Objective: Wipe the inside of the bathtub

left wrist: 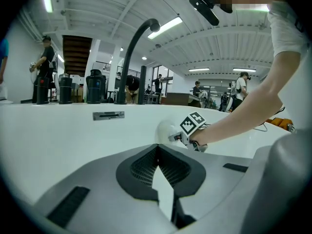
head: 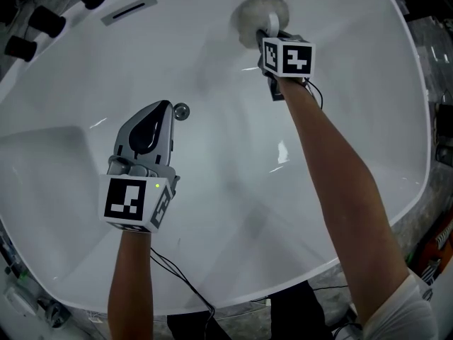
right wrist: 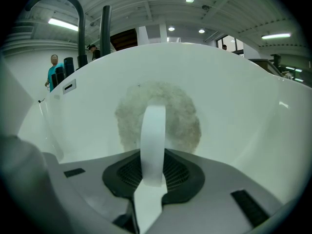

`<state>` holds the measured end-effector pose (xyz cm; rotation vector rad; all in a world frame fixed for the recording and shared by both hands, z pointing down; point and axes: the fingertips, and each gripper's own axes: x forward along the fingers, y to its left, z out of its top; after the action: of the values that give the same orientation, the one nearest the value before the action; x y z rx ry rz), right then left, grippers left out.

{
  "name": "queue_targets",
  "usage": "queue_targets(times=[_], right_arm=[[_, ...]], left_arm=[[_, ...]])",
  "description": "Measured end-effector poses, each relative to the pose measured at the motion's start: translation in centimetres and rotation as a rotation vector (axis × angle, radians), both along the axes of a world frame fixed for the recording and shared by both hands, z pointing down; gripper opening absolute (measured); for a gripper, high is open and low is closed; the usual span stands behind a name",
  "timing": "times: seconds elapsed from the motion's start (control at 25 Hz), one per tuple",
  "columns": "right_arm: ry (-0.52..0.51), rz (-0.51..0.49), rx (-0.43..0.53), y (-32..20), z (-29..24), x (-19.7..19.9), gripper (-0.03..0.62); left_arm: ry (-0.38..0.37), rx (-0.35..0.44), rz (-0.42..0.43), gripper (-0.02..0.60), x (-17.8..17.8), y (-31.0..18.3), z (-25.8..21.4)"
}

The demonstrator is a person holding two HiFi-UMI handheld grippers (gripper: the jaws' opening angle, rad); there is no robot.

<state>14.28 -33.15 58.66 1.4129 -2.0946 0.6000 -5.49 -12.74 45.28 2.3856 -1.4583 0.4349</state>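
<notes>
While right hand-held gripper (right wrist: 152, 155) pinches strap (right wrist: 152, 128) of fuzzy grey pad (right wrist: 181, 115), left hand-held gripper (left wrist: 157, 151) pressed together.

A curved black faucet (left wrist: 132, 52) rises near black knobs (head: 46, 21). People (left wrist: 45, 57) stand farther back under ceiling strip lights (left wrist: 165, 27).

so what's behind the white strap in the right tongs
A round, fuzzy off-white cleaning pad, flat against the white bathtub's inner wall. The white loop strap hides the pad's middle, and the pad covers the wall patch behind it.
</notes>
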Motion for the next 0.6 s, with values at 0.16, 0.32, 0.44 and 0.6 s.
queue_targets(times=[0.16,0.32,0.44,0.6], right_arm=[[-0.003,-0.022,-0.004,0.8,-0.2,-2.9,0.094],[-0.007,-0.057,-0.01,2.1,-0.3,-6.8,0.094],[-0.023,-0.05,-0.017,2.9,-0.3,-9.2,0.094],[-0.026,-0.087,-0.019,4.2,-0.3,-13.2,0.094]], left_arm=[[0.004,-0.012,-0.03,0.011,-2.7,0.4,0.1],[-0.002,-0.031,-0.063,0.011,-5.3,0.6,0.6],[0.004,-0.031,-0.083,0.011,-7.1,0.2,0.5],[0.013,-0.024,-0.11,0.011,-8.7,-0.7,0.5]])
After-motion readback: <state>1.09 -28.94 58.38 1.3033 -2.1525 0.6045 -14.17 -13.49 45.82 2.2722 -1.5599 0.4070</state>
